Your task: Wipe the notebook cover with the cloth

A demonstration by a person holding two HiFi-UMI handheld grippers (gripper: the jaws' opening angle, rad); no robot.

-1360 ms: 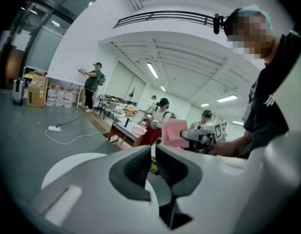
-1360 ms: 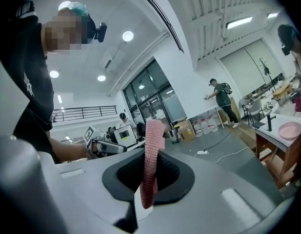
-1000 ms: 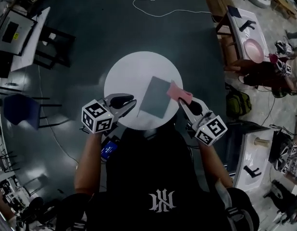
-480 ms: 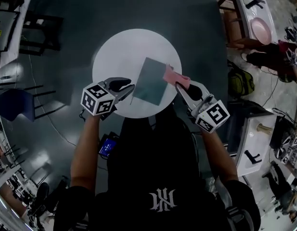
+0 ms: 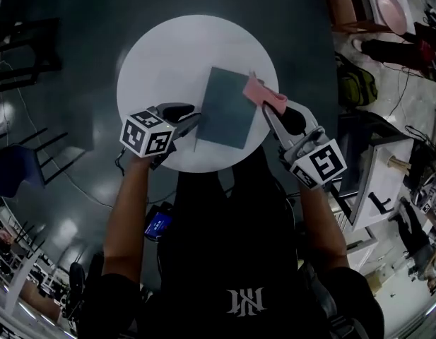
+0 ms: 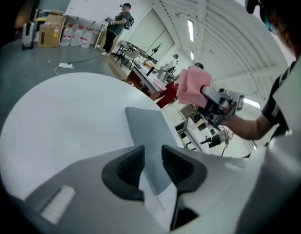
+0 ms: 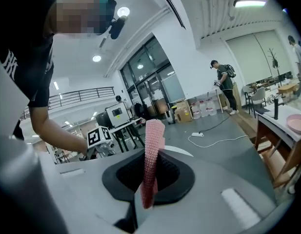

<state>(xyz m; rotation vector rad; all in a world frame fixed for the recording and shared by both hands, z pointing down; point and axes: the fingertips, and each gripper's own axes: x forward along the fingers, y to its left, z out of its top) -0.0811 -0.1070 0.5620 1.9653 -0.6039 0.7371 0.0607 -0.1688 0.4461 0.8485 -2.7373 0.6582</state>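
Observation:
A grey-green notebook (image 5: 226, 108) lies flat on the round white table (image 5: 168, 55). My left gripper (image 5: 193, 126) points down at the notebook's near left corner. Its jaws have just been opening and stand open. In the left gripper view the notebook's corner (image 6: 149, 130) shows in the gap of the left gripper (image 6: 152, 152), and the pads do not press on it. My right gripper (image 5: 268, 108) is shut on a pink cloth (image 5: 256, 90), held at the notebook's right edge. The cloth (image 7: 151, 155) stands up from the right gripper (image 7: 149, 179).
The table's near rim is just in front of the person's body. Dark chairs (image 5: 27, 48) stand on the grey floor at the left. Benches and a pink bowl (image 5: 391, 6) are at the right. A person (image 6: 118, 26) stands far off, with a power strip (image 6: 66, 66) on the floor.
Both grippers have come down toward the table. The left one now reaches the notebook's near left corner. The cloth in the right one has sunk closer to the notebook's right edge.

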